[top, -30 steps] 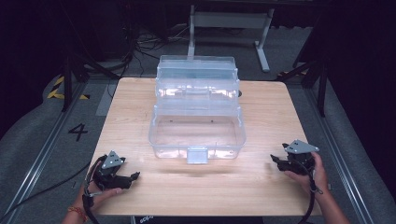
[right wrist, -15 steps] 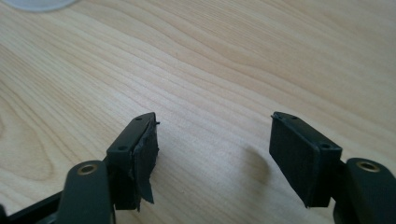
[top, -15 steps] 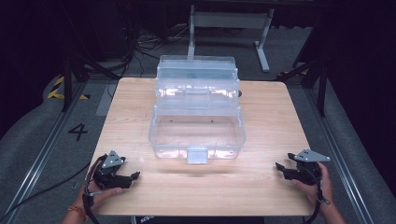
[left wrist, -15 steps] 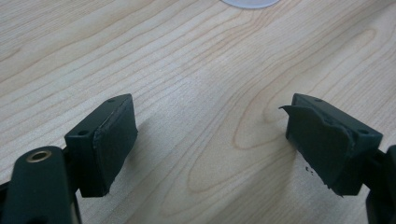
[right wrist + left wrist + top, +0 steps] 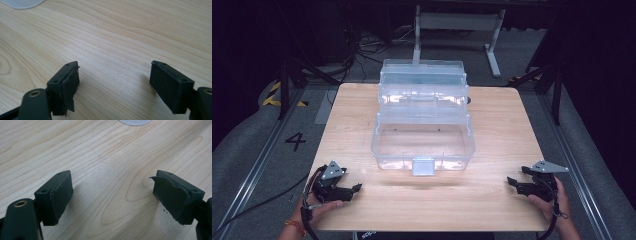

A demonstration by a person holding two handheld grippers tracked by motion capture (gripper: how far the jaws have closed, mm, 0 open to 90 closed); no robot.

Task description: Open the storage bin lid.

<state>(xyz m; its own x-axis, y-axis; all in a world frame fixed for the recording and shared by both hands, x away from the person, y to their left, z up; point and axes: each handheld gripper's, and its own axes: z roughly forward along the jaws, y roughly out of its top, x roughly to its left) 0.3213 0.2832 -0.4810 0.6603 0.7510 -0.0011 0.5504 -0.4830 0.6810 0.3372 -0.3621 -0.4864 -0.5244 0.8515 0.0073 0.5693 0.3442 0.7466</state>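
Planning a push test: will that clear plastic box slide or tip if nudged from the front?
The box looks empty and thin-walled, so it is probably light. It would likely slide on the smooth wooden table. Its opened tiers stack toward the back, so a high push might tip it.

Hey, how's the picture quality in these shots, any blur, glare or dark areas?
High view: soft overall, the table brightly lit, surroundings nearly black, the clear box pale and low in contrast. Left gripper view: wood grain sharp, the pads casting soft shadows. Right gripper view: similar, with the far table top slightly blurred.
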